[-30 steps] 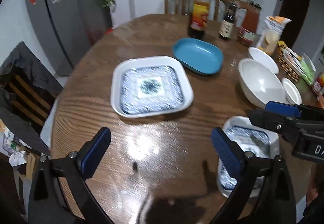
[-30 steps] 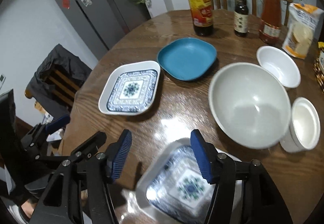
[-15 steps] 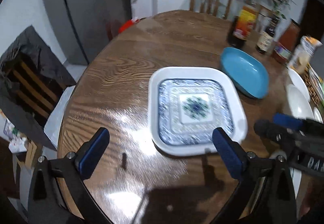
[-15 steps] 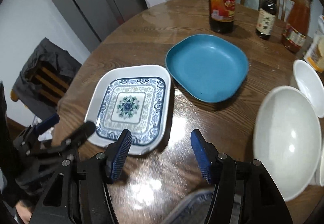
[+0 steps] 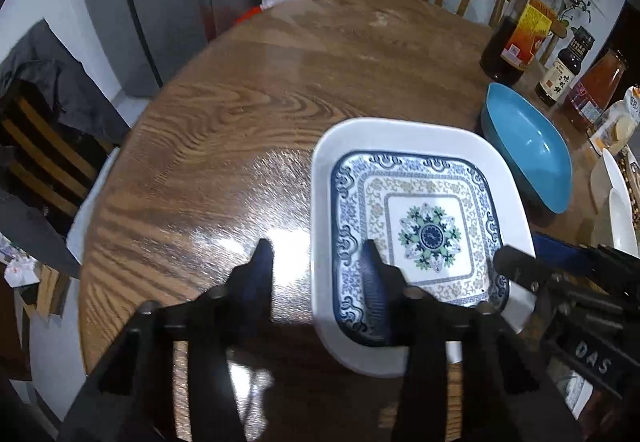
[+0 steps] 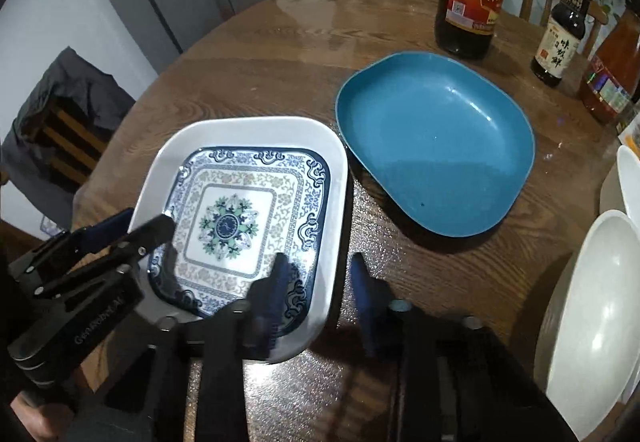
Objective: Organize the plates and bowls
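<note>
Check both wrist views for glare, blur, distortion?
Left wrist: ceiling-light glare on the table beside the patterned plate; left claw motion-blurred. Right wrist: plate sharp, right claw blurred, sheen on the blue dish. Both: fisheye bending, dark corners.

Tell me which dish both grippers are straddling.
The patterned square plate, white-rimmed with a blue floral centre. Both closing grippers straddle its near edge; the plain blue dish beside it sits untouched.
</note>
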The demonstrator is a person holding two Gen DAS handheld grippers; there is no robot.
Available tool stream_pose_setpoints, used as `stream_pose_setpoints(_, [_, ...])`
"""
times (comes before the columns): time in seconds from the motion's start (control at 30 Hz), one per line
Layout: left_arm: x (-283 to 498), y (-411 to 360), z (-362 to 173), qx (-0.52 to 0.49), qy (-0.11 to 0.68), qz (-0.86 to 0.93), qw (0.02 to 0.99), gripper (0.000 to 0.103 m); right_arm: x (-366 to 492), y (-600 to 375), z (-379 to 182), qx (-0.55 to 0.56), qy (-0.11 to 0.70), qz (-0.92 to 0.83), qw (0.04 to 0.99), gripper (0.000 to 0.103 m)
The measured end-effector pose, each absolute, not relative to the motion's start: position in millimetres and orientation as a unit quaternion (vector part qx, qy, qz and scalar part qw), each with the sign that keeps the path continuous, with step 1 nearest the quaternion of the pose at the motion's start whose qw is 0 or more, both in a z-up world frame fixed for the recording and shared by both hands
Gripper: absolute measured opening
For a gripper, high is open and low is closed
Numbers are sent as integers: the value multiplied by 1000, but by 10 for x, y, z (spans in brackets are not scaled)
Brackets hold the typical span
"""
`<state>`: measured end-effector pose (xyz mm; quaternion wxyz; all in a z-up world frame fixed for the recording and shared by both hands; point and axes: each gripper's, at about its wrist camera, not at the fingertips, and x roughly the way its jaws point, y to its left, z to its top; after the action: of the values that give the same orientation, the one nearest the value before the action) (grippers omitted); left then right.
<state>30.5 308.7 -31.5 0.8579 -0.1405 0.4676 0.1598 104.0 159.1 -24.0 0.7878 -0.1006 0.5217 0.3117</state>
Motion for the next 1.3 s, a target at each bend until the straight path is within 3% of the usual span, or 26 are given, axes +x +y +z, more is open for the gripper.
stream_pose_setpoints(0.17, [319,3092,-310,-150,468,140,860,19,1041,1583,-243,-98,519,314,789,14])
stream_pose_setpoints(0.77, [-381,2537,134,-123,426,108,890,19,292,658,251,-27,497,329,802,11])
stream_pose_setpoints(1.3, [-513,1386,-89,-61,468,-11,881,18,-120,-562,-50,28,545,236,804,11])
